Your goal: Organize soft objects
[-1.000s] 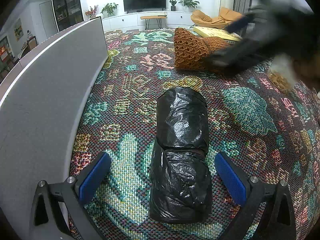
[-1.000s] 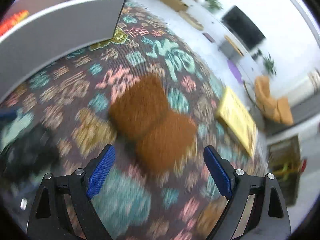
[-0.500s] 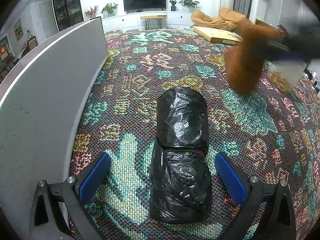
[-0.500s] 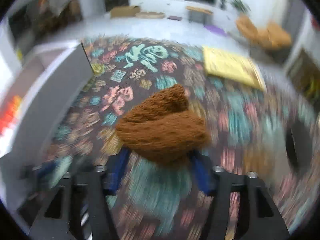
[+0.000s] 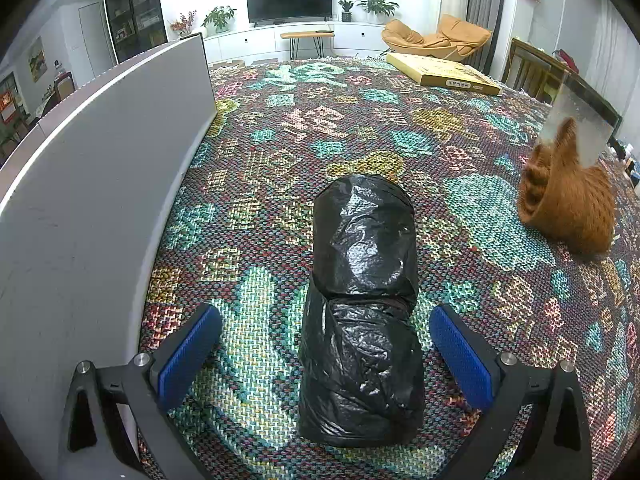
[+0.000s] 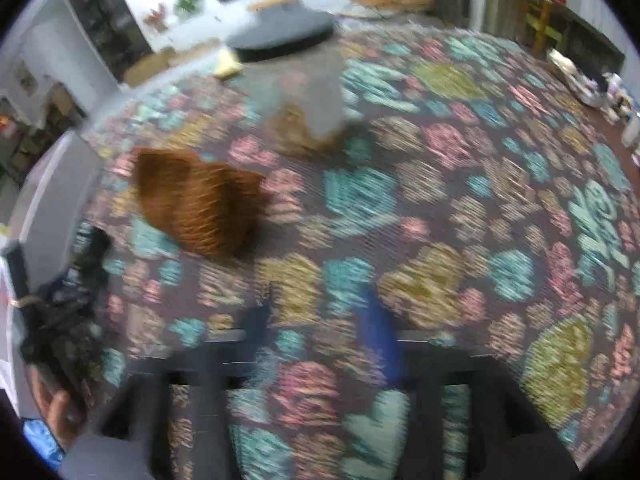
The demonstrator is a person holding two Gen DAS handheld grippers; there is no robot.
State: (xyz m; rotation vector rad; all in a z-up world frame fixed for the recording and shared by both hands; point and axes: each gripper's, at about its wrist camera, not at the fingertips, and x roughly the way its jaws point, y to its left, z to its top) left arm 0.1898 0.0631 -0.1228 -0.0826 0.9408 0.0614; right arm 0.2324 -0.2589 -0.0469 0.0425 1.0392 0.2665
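Note:
A black plastic-wrapped bundle lies on the patterned rug between the blue pads of my left gripper, which is open around its near end without touching it. A brown knitted piece lies on the rug at the right, beside a clear container. In the blurred right wrist view the brown knitted piece lies on the rug, well ahead and left of my right gripper, which holds nothing. Its blurred pads stand a small gap apart. The clear container shows beyond it.
A grey panel runs along the left of the rug. A flat yellow box lies at the rug's far edge. A TV, cabinet and orange lounge chair stand beyond. Small items sit at the rug's right edge.
The right gripper let go of the brown knitted piece, which now lies on the rug at the right by the clear container. The right gripper pulled back. The left gripper and black bundle stayed still.

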